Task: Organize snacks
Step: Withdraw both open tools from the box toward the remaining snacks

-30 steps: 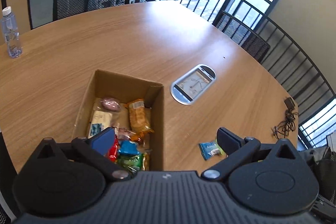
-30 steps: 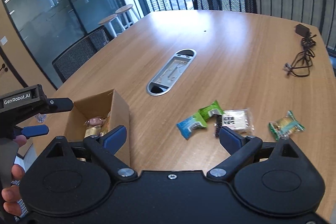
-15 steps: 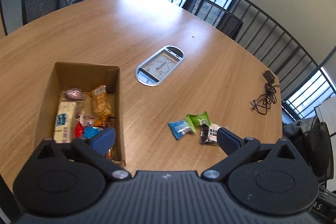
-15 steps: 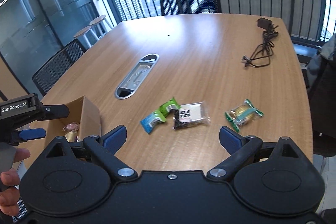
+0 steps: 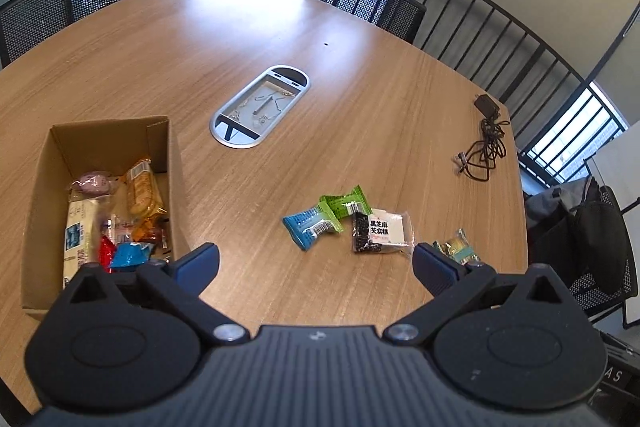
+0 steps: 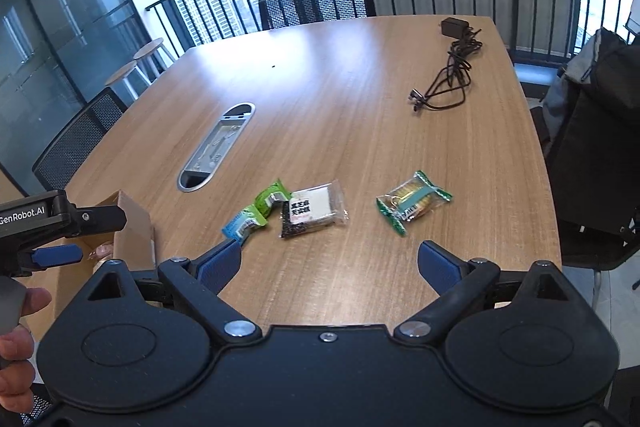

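A cardboard box (image 5: 158,143) at the table's left holds several snack packets; its corner also shows in the right wrist view (image 6: 134,223). On the table lie a blue packet (image 5: 308,227) (image 6: 242,225), a green packet (image 5: 344,205) (image 6: 272,197), a clear black-and-white packet (image 5: 380,231) (image 6: 314,211) and a green-edged cracker packet (image 5: 458,247) (image 6: 412,201). My left gripper (image 5: 316,265) is open and empty above the table, near the loose packets. My right gripper (image 6: 330,265) is open and empty, short of the packets.
An oval metal cable hatch (image 5: 260,111) sits mid-table. A black charger with coiled cable (image 6: 448,75) lies far right. Mesh chairs (image 6: 316,5) stand around the table, and a dark bag (image 6: 596,131) rests on a chair at right. A railing runs behind.
Both grippers have swung to the right, away from the box. The loose packets on the table have come into fuller view. Both stay open and empty.
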